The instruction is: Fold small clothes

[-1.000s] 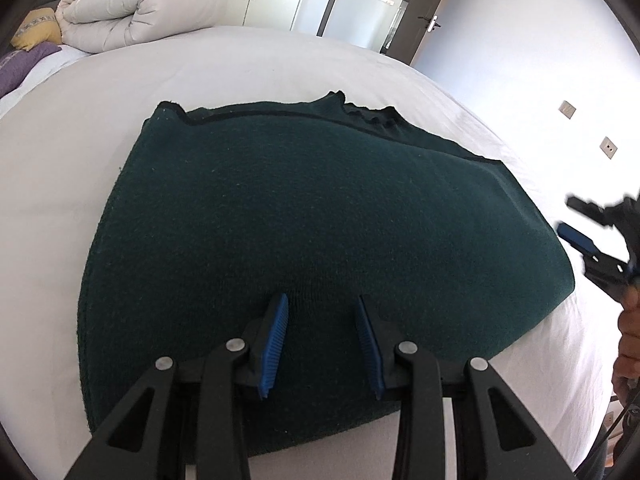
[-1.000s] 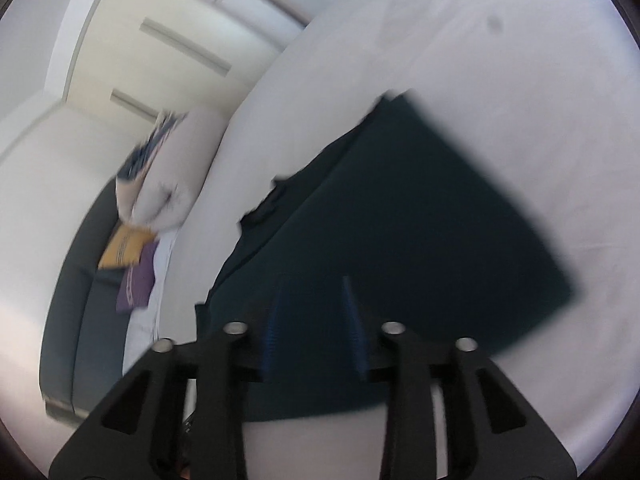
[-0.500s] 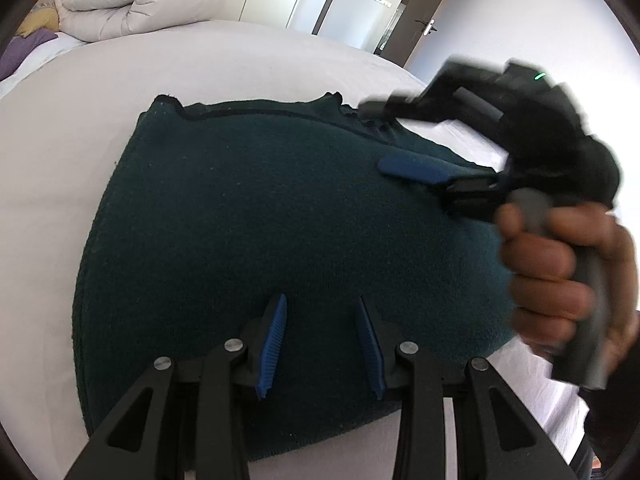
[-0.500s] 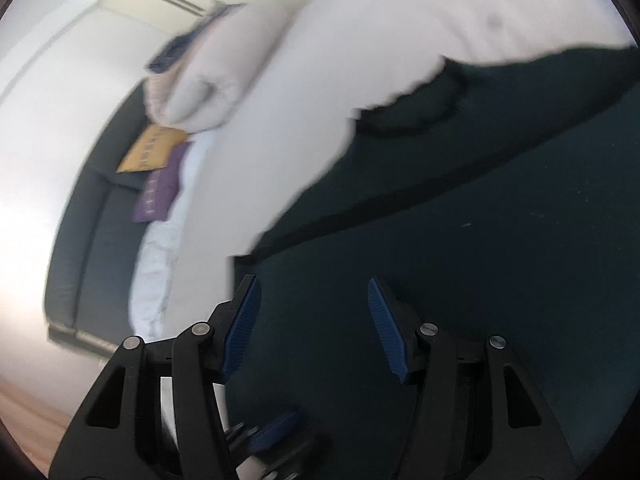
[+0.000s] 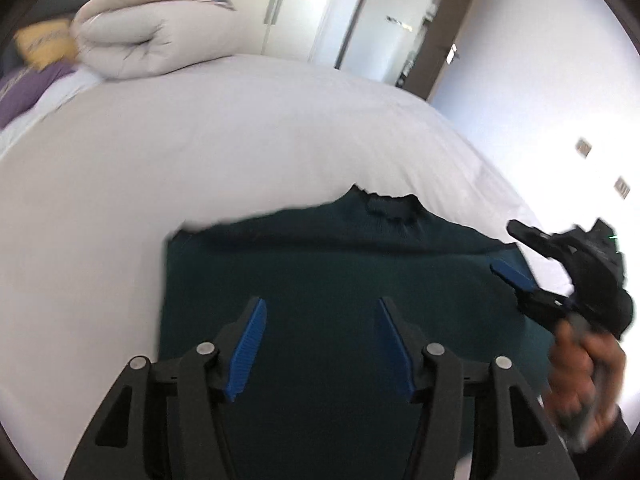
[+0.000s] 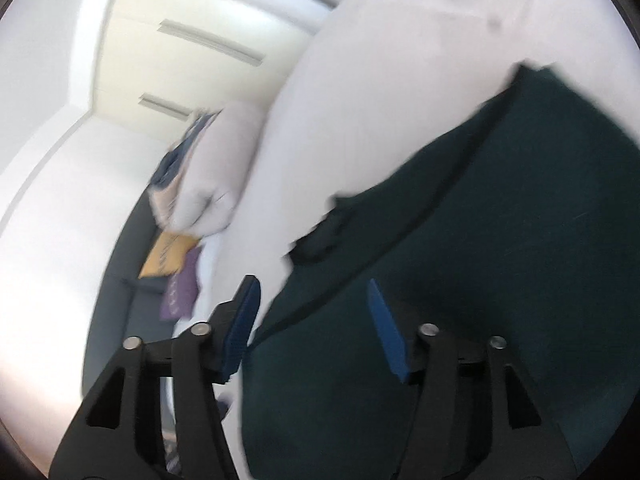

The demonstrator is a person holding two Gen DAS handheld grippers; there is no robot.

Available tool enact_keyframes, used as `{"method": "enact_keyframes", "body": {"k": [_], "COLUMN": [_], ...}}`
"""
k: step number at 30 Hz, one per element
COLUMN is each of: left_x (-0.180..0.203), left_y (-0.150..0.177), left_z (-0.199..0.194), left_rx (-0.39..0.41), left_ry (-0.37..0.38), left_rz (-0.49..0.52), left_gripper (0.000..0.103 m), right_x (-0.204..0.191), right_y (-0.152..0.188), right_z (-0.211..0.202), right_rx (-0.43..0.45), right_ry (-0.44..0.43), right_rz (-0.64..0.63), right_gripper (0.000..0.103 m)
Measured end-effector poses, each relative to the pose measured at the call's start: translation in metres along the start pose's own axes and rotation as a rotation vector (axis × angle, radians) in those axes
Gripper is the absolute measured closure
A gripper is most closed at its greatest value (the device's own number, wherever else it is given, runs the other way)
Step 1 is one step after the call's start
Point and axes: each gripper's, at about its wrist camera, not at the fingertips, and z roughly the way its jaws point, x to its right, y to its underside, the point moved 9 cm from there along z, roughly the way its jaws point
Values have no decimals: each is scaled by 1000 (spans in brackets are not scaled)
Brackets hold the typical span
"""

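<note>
A dark green knitted sweater (image 5: 328, 272) lies folded flat on the white bed (image 5: 200, 152), its collar at the far edge. My left gripper (image 5: 320, 340) is open and empty above the sweater's near part. My right gripper (image 6: 312, 320) is open and empty over the sweater's (image 6: 500, 260) collar-side edge. In the left wrist view the right gripper (image 5: 532, 276) shows at the sweater's right edge, held by a hand.
A rolled beige duvet (image 5: 152, 36) lies at the far left of the bed, with a yellow cushion (image 5: 44, 42) and a purple one (image 5: 24, 84) beside it. White wardrobes and a door (image 5: 404, 24) stand behind. The bed's right edge drops off by the wall.
Both grippers have pulled back and lifted from the sweater. The right gripper moved from over the sweater's middle to its right edge. Both opened wider.
</note>
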Motion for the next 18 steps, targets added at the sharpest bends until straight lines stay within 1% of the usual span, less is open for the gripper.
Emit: {"method": "enact_keyframes", "body": {"k": [1,2,3,4,5,6,7,8,9,10,11,13,14,15,16,17,18], "left_x": [1,-1,-8,-13,-18,-20,-21,-21,-22,-23,-22,-21,-19,-19,-19,-19,-17], "left_y": [-4,-6,1,6,10,11,13,13,13,13,13,16,18,18,18,20,19], "left_z": [12,26,49,62,70,71,69,68,68,68,68,66,64,63,62,62,64], "left_rx": [-8,-28,-82,-105,-87,-47,-26,-19,-20,-22,-23,-19,-15,-12,-10,-10,-9], "left_ry": [-34,-63,-92,-105,-99,-88,-79,-80,-85,-86,-87,-92,-93,-93,-94,-95,-97], "left_rz": [20,25,14,7,3,8,9,12,19,18,18,24,26,27,28,29,32], "left_gripper": [42,42,42,38,33,32,32,32,32,32,31,31,31,31,31,31,31], "right_x": [-8,-13,-11,-5,8,18,27,37,46,53,67,90,103,113,125,135,143], "right_y": [7,14,18,19,16,11,4,3,-7,-18,-30,-50,-59,-66,-72,-77,-78], "right_z": [11,22,33,40,44,43,38,20,10,2,-11,-35,-52,-69,-87,-105,-120], "right_rx": [-38,-77,-102,-109,-105,-99,-93,-79,-50,-13,32,94,136,176,222,265,293], "right_ry": [-25,-31,-14,11,32,15,-9,-38,-54,-39,6,12,30,64,126,159,173], "right_rz": [-16,-35,-51,-53,-36,-4,34,57,65,58,54,107,140,153,163,180,198], "right_gripper": [47,47,47,48,60,69,76,76,76,75,75,76,74,72,72,71,68]}}
